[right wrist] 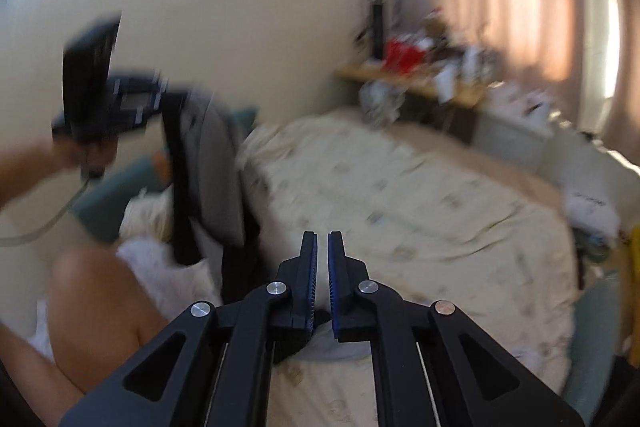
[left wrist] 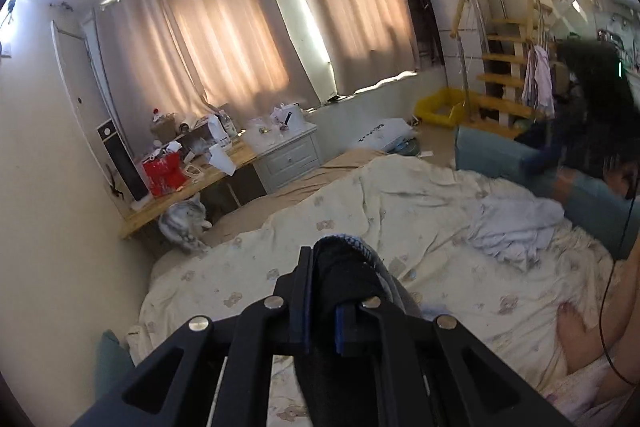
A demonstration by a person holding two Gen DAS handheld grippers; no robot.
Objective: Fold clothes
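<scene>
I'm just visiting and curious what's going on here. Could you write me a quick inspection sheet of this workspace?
Surface: bed under a cream patterned cover, rumpled.
Job's things: dark garment pinched in the left gripper; pale crumpled garment lying on the bed.
Clutter: desk crowded with bags and bottles; cat at the bed's edge.
Grippers: left shut on the dark garment; right gripper slightly open, nothing between its fingers.
Cables: thin black cable by the person's leg.
Surroundings: drawn curtains, wooden stairs.
</scene>
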